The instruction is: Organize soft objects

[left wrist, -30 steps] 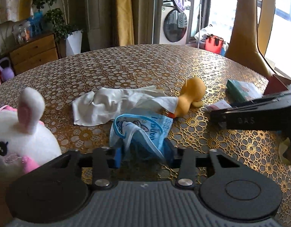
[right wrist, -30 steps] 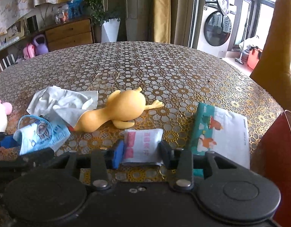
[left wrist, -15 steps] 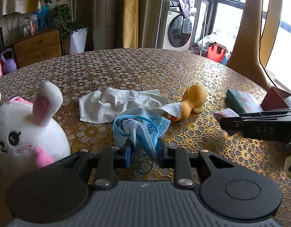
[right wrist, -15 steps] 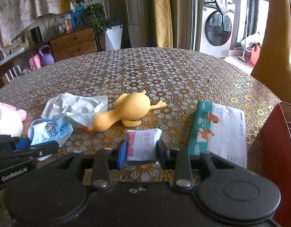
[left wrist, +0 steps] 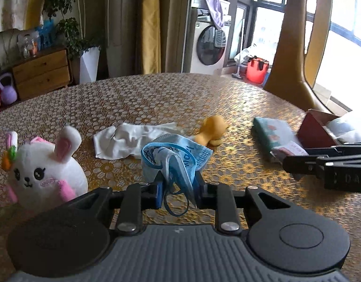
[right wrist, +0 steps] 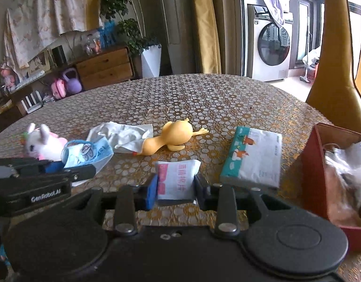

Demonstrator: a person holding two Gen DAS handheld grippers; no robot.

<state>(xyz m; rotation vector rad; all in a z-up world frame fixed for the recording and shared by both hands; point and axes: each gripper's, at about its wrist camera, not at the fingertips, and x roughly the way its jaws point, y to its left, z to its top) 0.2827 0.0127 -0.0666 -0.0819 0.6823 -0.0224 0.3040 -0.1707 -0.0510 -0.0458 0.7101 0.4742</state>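
**Mia:** What is the biggest thing here?

**Ben:** The round table with the gold flower-pattern cloth (right wrist: 227, 103). Everything lies on it. At about 3 o'clock in the right wrist view stands a dark red open box (right wrist: 316, 164) with something white and crinkly inside.

**Mia:** And the soft things?

**Ben:** A white plush bunny with pink ears (left wrist: 46, 171) sits at about 9 o'clock in the left wrist view. A crumpled white cloth (left wrist: 124, 141) lies near the middle of the table. A yellow rubber duck toy (right wrist: 168, 138) lies on its side just beside the cloth, at the cloth's 3 o'clock, with its head end touching the cloth. A teal and white tissue pack with fox pictures (right wrist: 253, 157) lies flat between the duck and the red box.

**Mia:** What does the left gripper (left wrist: 178, 188) have?

**Ben:** A light blue face mask with blue ear loops (left wrist: 178, 155). Its lower bunched part sits right between the two jaws, and they squeeze it tight. The rest sticks up toward 12 o'clock, and one loop hangs down below the jaws.

**Mia:** And the right gripper (right wrist: 175, 188)?

**Ben:** It pinches a small white packet with a pink stripe and pink letters (right wrist: 178, 178). The packet stands upright between the jaws, a jaw pressing on each side. Its top pokes up past the fingertips.
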